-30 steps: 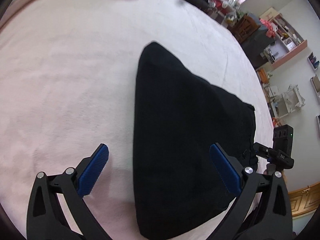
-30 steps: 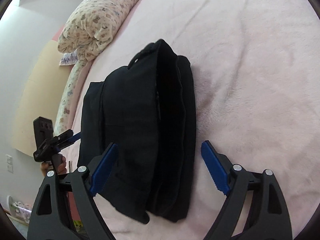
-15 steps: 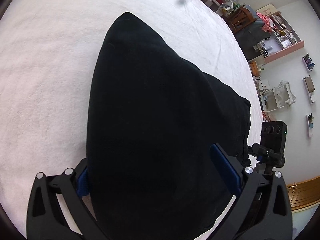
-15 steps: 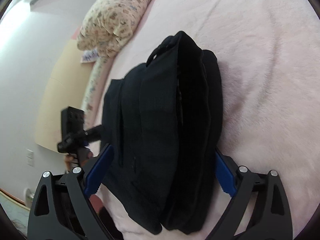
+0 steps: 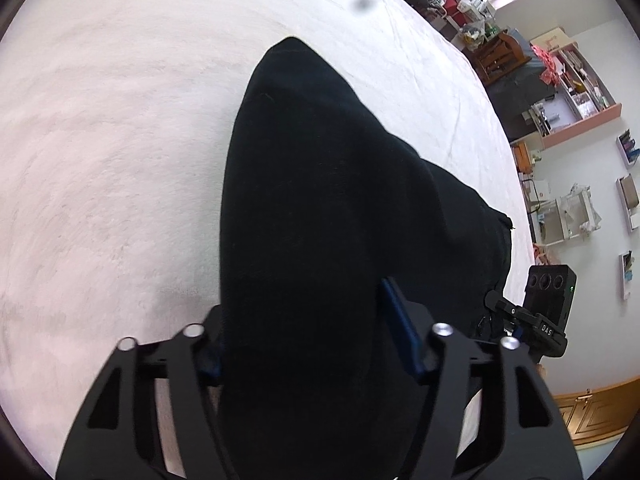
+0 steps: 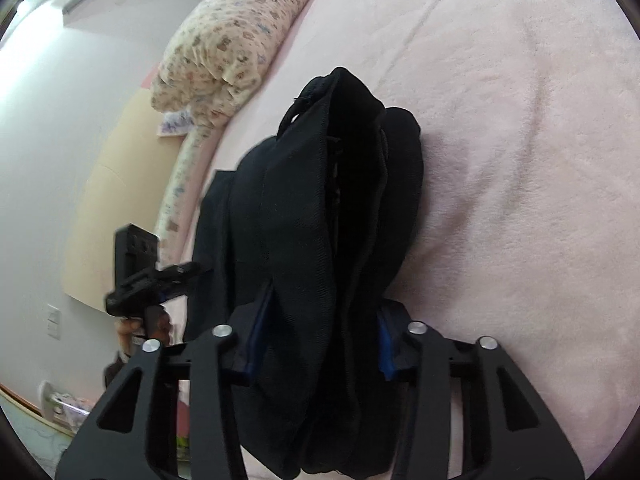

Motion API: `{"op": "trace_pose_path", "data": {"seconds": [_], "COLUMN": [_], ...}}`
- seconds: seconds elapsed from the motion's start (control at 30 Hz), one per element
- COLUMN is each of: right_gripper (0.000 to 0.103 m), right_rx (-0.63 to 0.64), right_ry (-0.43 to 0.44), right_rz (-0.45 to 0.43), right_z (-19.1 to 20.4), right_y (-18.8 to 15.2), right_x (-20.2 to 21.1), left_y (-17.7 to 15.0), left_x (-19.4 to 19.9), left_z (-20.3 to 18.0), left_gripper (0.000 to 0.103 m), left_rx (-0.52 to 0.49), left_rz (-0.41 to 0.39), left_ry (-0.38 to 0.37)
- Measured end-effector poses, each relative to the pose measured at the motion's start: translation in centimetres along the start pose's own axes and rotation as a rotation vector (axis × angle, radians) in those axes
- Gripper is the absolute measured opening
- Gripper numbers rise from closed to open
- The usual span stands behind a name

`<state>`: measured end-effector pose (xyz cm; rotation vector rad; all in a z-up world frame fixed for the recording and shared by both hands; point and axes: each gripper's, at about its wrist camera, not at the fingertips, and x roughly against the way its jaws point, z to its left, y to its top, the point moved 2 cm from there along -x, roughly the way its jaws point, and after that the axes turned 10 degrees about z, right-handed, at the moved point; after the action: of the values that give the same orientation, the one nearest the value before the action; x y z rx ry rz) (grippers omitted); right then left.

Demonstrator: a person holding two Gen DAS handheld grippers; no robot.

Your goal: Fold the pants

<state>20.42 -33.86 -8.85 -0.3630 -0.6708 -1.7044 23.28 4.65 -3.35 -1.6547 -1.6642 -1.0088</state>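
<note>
Both claws, standing wide apart 1 second ago, are now closing: the left gripper (image 5: 308, 344) and right gripper (image 6: 320, 340) are clenching opposite ends of the folded black pants (image 6: 320, 208) lying on the pink bed (image 6: 520, 160), probably readying a lift.

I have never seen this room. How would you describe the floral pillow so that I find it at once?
Start from the wide pink blanket covering the bed. Follow its far left edge, beyond the folded black pants, to where it meets the pale wall. There lies the pillow, long and puffy, cream with small printed flowers: the only patterned thing on the plain bed.
</note>
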Motion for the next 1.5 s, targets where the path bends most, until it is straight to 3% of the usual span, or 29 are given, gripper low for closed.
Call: {"op": "trace_pose_path", "data": {"seconds": [0.13, 0.37, 0.6, 0.9, 1.1, 1.3, 1.5], "right_gripper": [0.036, 0.032, 0.031, 0.031, 0.031, 0.031, 0.033], "right_rx": [0.001, -0.005, -0.006, -0.014, -0.031, -0.046, -0.149], "right_ry": [0.037, 0.15, 0.178, 0.192, 0.138, 0.103, -0.04], "right_rz": [-0.017, -0.066, -0.09, -0.254, -0.285, -0.298, -0.285], "right_z": [0.1, 0.7, 1.5, 1.2, 0.0, -1.3, -4.6], "right_y": [0.0, 0.4, 1.3, 4.4, 7.8, 9.3, 9.6], "right_x": [0.0, 0.9, 1.4, 6.5, 7.8, 6.7, 4.1], "left_y": [-0.4, -0.9, -0.6, 3.2, 6.3, 7.9, 8.7], "left_x": [0.5, 1.6, 3.1, 2.3, 0.6, -1.0, -4.3], "left_z": [-0.4, -1.9, -3.4, -8.7, -11.3, -10.9, -7.0], "left_gripper": [0.035, 0.02, 0.019, 0.019, 0.019, 0.019, 0.025], "left_rx": [-0.001, -0.048, -0.077, -0.137, -0.154, -0.142, -0.031], "left_rz": [-0.029, -0.084, -0.166, -0.263, -0.281, -0.289, -0.252], "left_ry": [-0.004, 0.022, -0.012, -0.066, -0.019, -0.004, -0.007]}}
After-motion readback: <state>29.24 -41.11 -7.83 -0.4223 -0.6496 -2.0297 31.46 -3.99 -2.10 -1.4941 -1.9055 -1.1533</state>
